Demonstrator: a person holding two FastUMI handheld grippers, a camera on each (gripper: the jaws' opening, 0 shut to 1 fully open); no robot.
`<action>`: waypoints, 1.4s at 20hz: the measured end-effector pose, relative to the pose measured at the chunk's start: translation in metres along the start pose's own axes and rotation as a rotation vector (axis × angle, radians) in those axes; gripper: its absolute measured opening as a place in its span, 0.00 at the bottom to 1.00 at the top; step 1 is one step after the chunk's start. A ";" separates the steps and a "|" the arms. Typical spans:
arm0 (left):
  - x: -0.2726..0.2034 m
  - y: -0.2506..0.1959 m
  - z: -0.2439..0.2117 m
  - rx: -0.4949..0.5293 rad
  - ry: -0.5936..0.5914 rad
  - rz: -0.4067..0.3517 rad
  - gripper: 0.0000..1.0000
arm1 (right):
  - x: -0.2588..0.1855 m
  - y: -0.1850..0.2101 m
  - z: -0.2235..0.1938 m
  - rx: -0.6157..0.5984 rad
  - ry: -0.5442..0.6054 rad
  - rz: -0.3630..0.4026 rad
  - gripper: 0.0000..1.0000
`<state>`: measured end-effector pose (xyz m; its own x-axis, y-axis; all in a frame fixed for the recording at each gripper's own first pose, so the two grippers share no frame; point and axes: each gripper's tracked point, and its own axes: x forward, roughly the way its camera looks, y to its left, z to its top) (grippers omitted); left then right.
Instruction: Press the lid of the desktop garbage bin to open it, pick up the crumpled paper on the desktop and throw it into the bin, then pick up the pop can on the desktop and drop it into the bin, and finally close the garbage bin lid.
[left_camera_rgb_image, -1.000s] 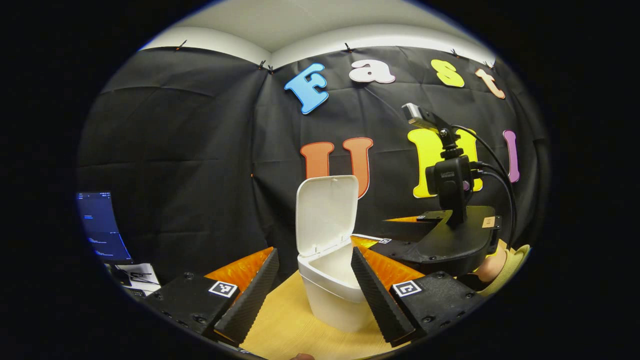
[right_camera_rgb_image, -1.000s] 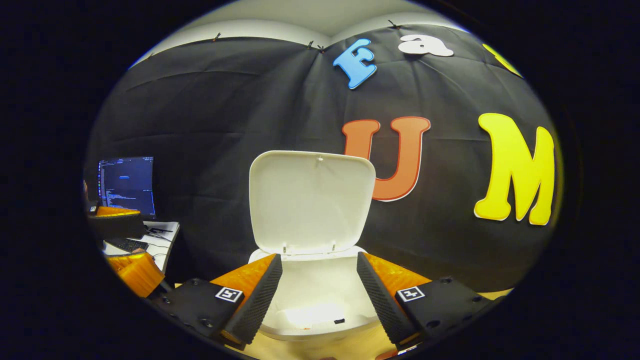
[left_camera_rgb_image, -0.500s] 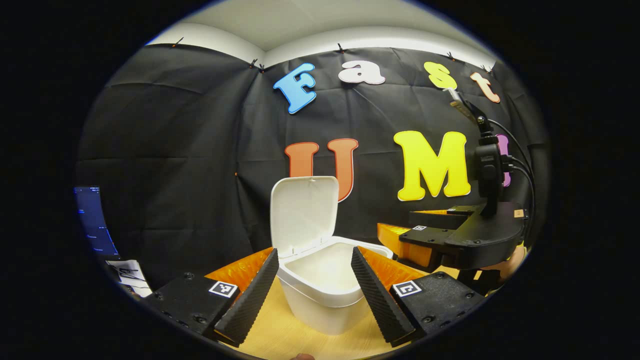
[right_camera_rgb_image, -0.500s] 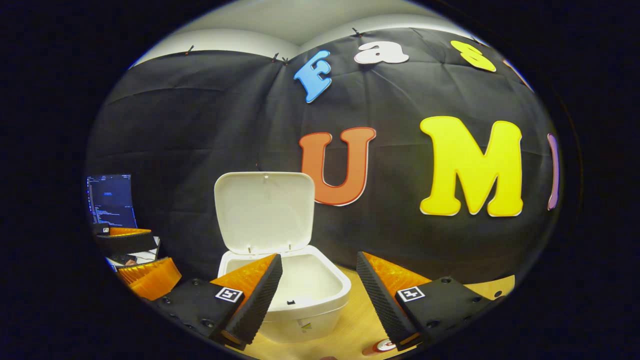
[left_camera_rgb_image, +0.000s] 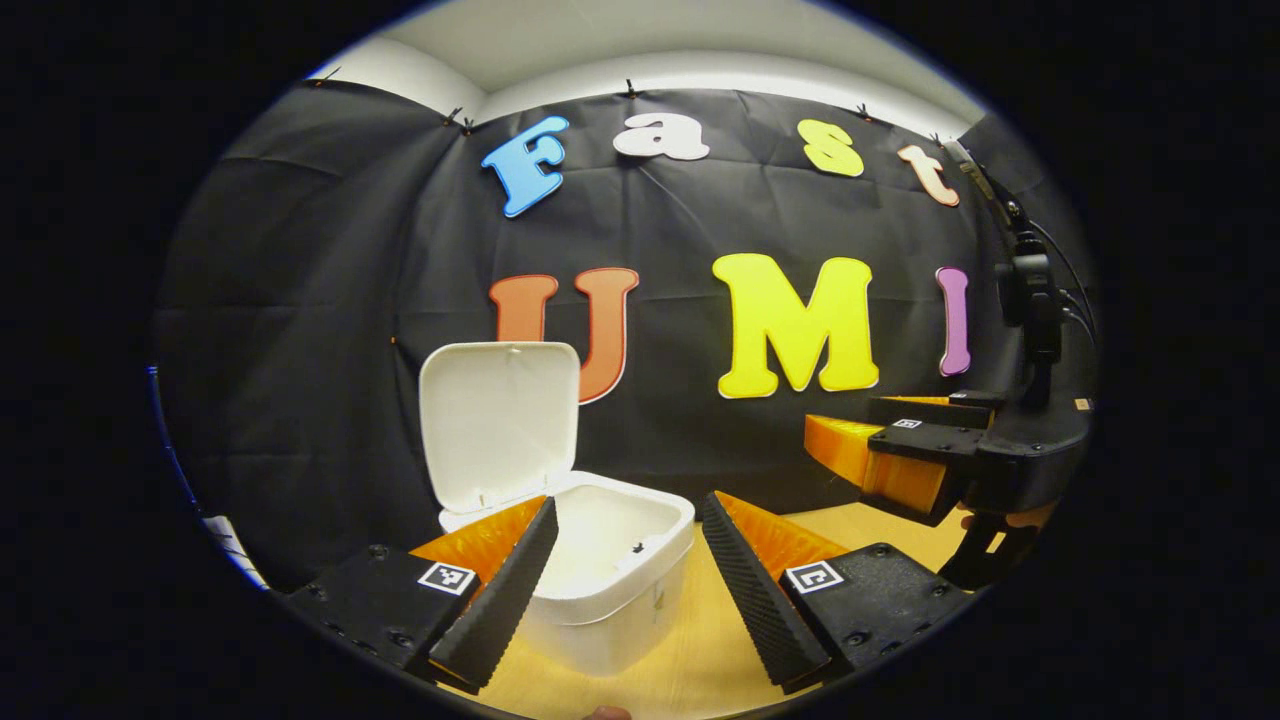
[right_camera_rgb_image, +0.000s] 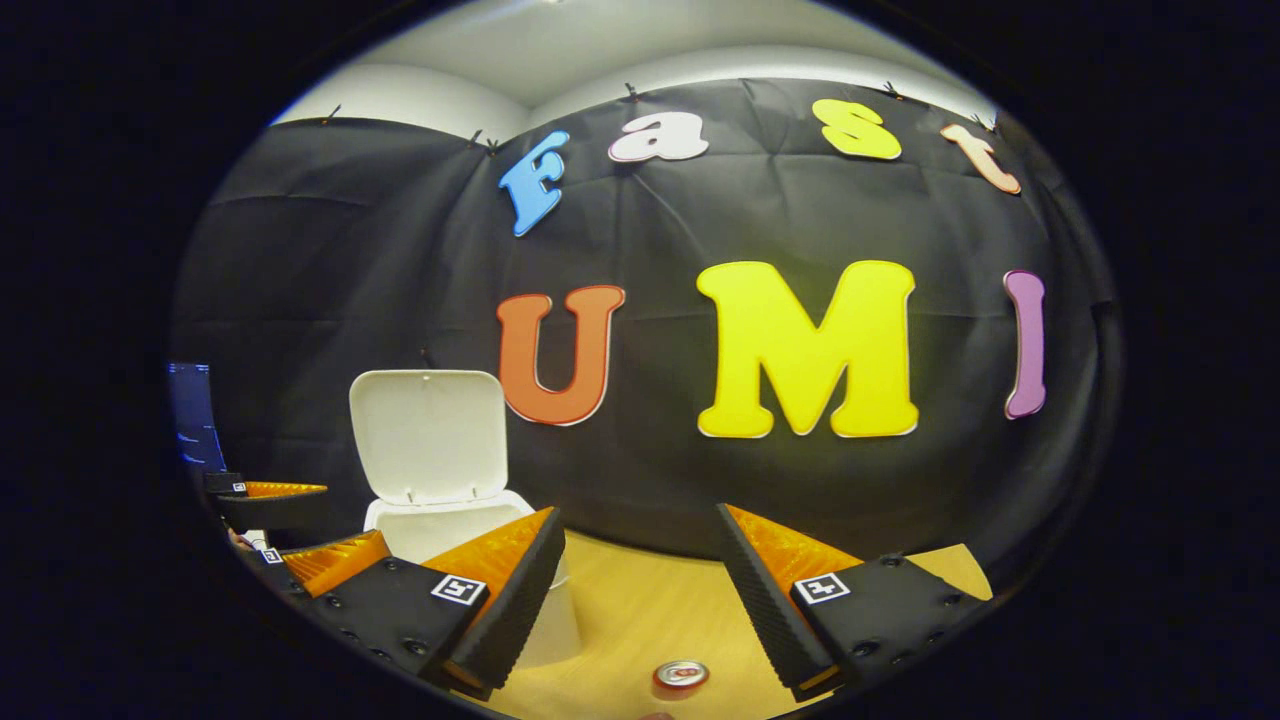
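Observation:
The white desktop bin (left_camera_rgb_image: 610, 620) stands on the wooden table with its lid (left_camera_rgb_image: 500, 425) propped upright. My left gripper (left_camera_rgb_image: 628, 500) is open just in front of it, the bin's rim showing between the fingers. Inside the bin I see white walls and a small dark speck. To the right and higher, my right gripper (left_camera_rgb_image: 860, 440) hovers over the table. In the right gripper view, my right gripper (right_camera_rgb_image: 638, 512) is open over bare wood, with the bin (right_camera_rgb_image: 440, 515) off to its left. The pop can (right_camera_rgb_image: 682, 676) stands upright below, only its top visible. The left gripper (right_camera_rgb_image: 335, 520) sits at the far left.
The wooden table (right_camera_rgb_image: 650, 610) runs back to the black cloth wall. A lit laptop screen (right_camera_rgb_image: 192, 415) glows at the far left edge. A hand (left_camera_rgb_image: 1000, 520) holds the right gripper from below.
Both views have swung to the right, so the bin slid leftward. The right gripper left its place above the bin's mouth and moved right; the pop can's top came into its view.

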<state>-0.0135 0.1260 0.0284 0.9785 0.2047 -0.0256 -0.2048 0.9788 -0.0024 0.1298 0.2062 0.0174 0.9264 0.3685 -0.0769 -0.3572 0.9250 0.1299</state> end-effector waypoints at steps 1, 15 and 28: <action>0.004 -0.011 -0.002 -0.001 0.005 -0.031 0.96 | -0.005 -0.011 0.000 -0.003 -0.001 -0.031 0.95; 0.054 -0.138 -0.127 -0.087 0.349 -0.389 0.97 | -0.084 -0.125 -0.001 -0.011 -0.002 -0.321 0.95; 0.086 -0.179 -0.233 -0.010 0.540 -0.454 0.97 | -0.107 -0.137 -0.021 -0.030 0.055 -0.372 0.96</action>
<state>0.1015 -0.0330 -0.2059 0.8187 -0.2589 -0.5126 0.2183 0.9659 -0.1391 0.0776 0.0421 -0.0133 0.9860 0.0102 -0.1667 -0.0013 0.9986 0.0537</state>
